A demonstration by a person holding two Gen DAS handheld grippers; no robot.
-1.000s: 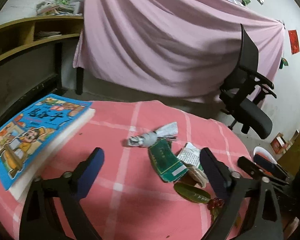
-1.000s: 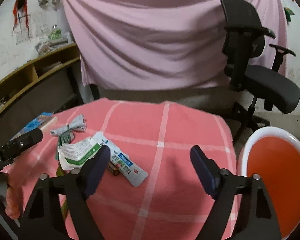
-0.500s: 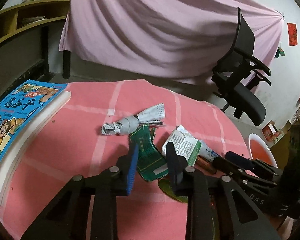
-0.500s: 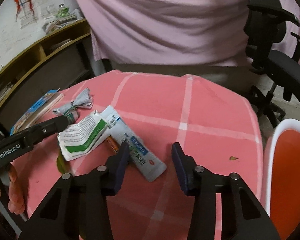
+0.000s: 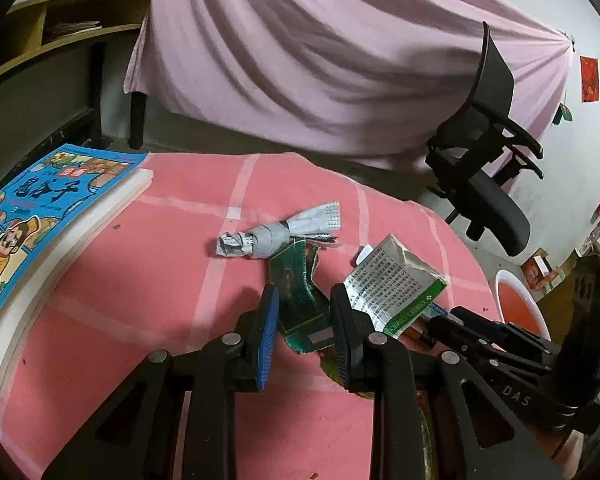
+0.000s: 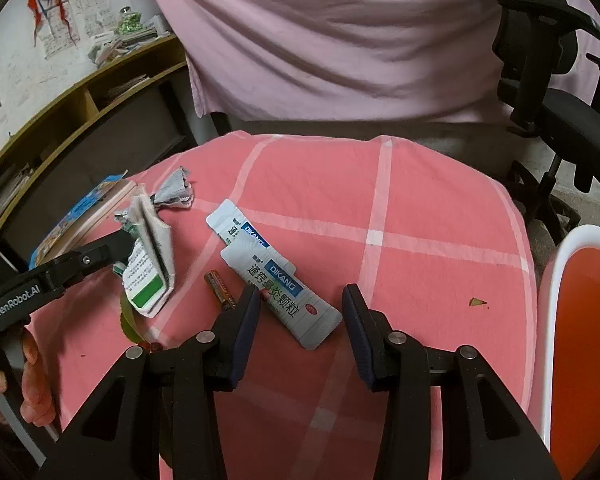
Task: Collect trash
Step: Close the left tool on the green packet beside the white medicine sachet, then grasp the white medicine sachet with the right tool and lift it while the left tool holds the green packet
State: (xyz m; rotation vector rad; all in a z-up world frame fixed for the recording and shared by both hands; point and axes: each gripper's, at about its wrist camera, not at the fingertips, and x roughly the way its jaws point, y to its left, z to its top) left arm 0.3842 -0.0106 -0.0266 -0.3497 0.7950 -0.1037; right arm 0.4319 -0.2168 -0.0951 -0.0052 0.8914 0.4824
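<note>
Trash lies on a pink checked tablecloth [image 5: 140,280]. My left gripper [image 5: 304,312] has its jaws partly closed around a torn green wrapper [image 5: 300,300], with a small gap still showing. A twisted newspaper scrap [image 5: 268,236] lies beyond it, and a crumpled white-and-green packet [image 5: 396,288] leans against the right finger. My right gripper [image 6: 300,312] is open, straddling the end of a white-and-blue DIKANG sachet [image 6: 284,284]. A small battery [image 6: 220,292] lies by its left finger. The white bin with an orange inside [image 6: 580,320] stands at the right.
A blue picture book [image 5: 40,216] lies on a white stack at the table's left. A green leaf and red berries [image 6: 136,332] lie near the front edge. A black office chair [image 5: 484,168] and a pink draped cloth [image 5: 320,60] stand behind.
Both grippers have moved forward and down over the trash and narrowed their jaws. The left closed in around the green wrapper; the right came over the sachet's end.
</note>
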